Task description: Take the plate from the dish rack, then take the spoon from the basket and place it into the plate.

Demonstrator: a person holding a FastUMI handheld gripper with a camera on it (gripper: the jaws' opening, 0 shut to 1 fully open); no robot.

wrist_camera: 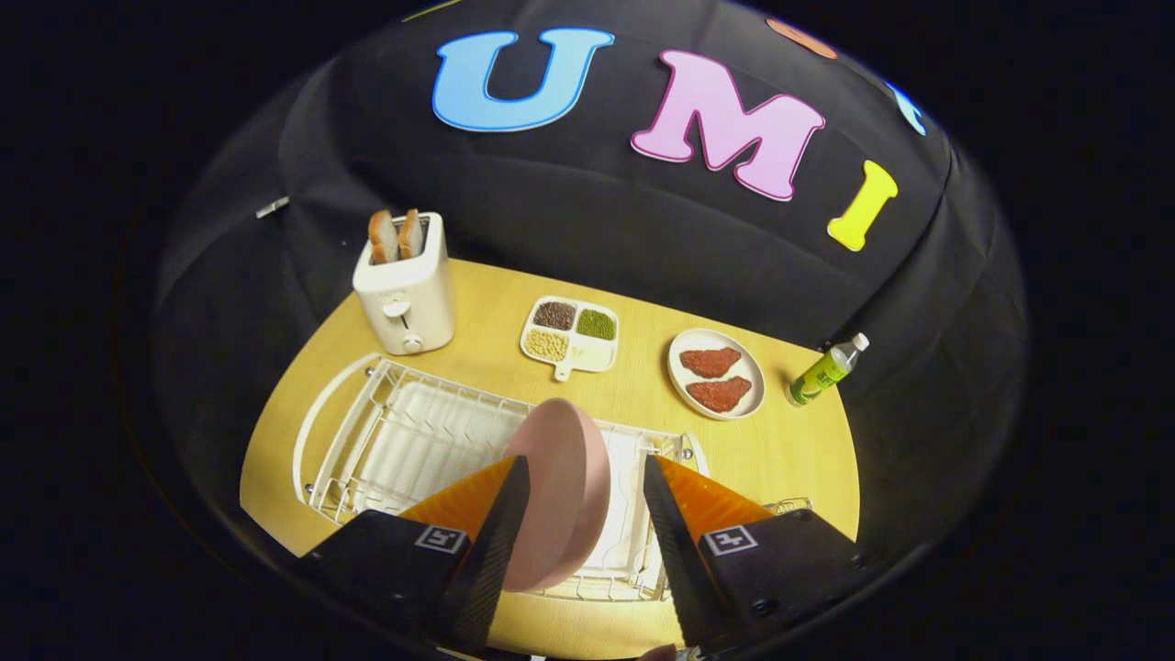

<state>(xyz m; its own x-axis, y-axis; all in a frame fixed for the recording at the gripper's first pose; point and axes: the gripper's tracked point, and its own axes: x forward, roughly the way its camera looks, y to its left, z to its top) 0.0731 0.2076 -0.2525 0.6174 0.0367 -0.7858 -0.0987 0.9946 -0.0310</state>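
1. Standing apart, the gripper [583,477] fingers flank the pink plate [560,491]; the left finger overlaps the plate's edge, the right one is clear of it, so nothing is clasped.
2. Set upright on its edge, the plate sits in the white wire dish rack [404,431], between the fingers and just ahead of them.
3. Beyond the rack, on the yellow table [789,450], lie a divided dish of grains [570,336] and a plate of red meat slices [716,374].
4. Farther left stands a white toaster [406,285] holding bread; far right lies a green bottle [826,369].
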